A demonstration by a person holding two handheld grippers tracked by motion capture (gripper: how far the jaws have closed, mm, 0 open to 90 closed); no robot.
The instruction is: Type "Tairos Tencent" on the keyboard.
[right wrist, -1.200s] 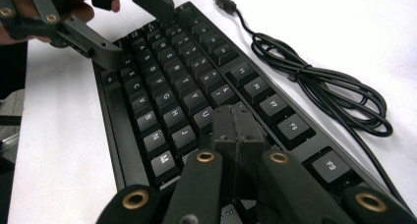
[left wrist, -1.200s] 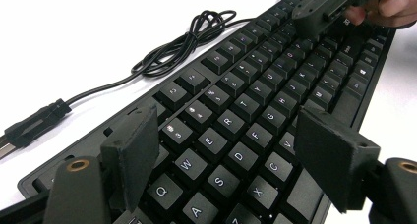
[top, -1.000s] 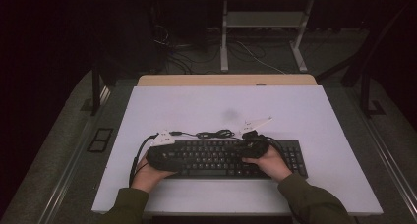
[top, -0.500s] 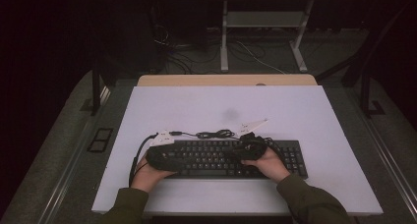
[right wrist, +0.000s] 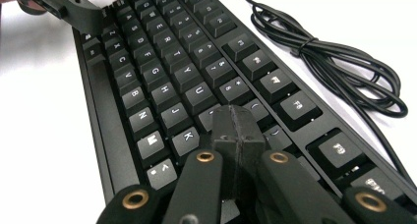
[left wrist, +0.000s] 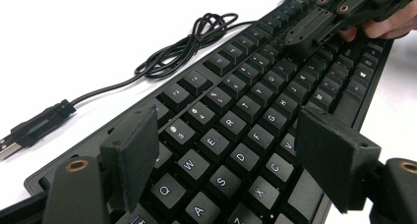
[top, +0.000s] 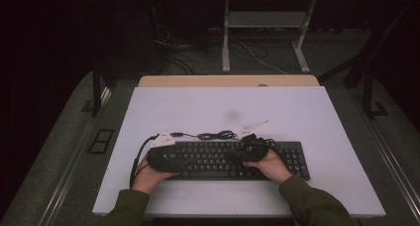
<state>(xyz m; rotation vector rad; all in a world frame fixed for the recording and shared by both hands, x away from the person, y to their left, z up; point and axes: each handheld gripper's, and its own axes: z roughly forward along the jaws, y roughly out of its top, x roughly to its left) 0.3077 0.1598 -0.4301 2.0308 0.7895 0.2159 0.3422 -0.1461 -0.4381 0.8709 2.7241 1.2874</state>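
Black keyboard [top: 225, 160] lies along counter [top: 228, 107] near edge; white legends Q, W, E, A, S, D readable, no brand legible. Left gripper [left wrist: 226, 170] above Q–F keys, jaws apart. Right gripper [right wrist: 235, 130] over K, jaws together. Coiled cable [top: 216, 135] behind keyboard; far half open.

High view: above the near edge, facing forward and down, far off, rather dim. Gripper views: low and close over the keyboard [left wrist: 255, 116], facing each other; both share its keys.
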